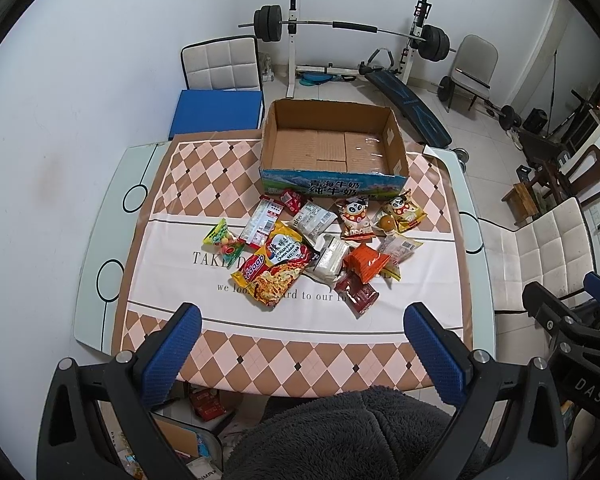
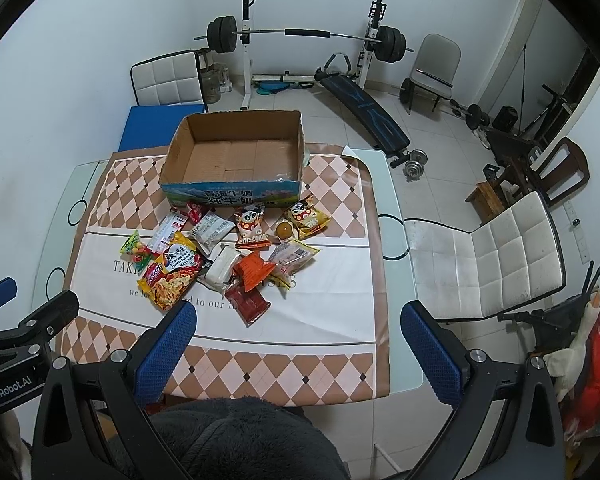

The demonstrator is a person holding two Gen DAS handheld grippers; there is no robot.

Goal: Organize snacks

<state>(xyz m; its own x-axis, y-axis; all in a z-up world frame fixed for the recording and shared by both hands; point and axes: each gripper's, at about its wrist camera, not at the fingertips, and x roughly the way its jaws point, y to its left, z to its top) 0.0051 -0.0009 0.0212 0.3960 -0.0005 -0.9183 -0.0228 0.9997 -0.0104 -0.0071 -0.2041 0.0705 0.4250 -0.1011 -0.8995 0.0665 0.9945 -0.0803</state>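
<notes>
An empty cardboard box (image 1: 396,140) (image 2: 172,152) with a blue printed front stands at the far middle of the table. Several snack packets lie in a loose pile in front of it: a yellow-red noodle pack (image 1: 274,268) (image 2: 172,280), a green candy bag (image 1: 224,242) (image 2: 134,252), an orange packet (image 1: 366,262) (image 2: 254,270), a dark red packet (image 1: 358,294) (image 2: 250,304), two cartoon-face bags (image 1: 354,216) (image 2: 250,226). My left gripper (image 1: 302,320) is open and empty, above the table's near edge. My right gripper (image 2: 298,320) is open and empty, likewise short of the pile.
The table (image 1: 100,240) has a checkered cloth (image 1: 204,168). White chairs stand at the far left (image 1: 220,62) and right (image 2: 492,256). A blue pad (image 1: 216,114), barbell rack (image 1: 340,26) and bench (image 1: 408,100) sit behind. A grey fleece lap (image 1: 340,432) is below.
</notes>
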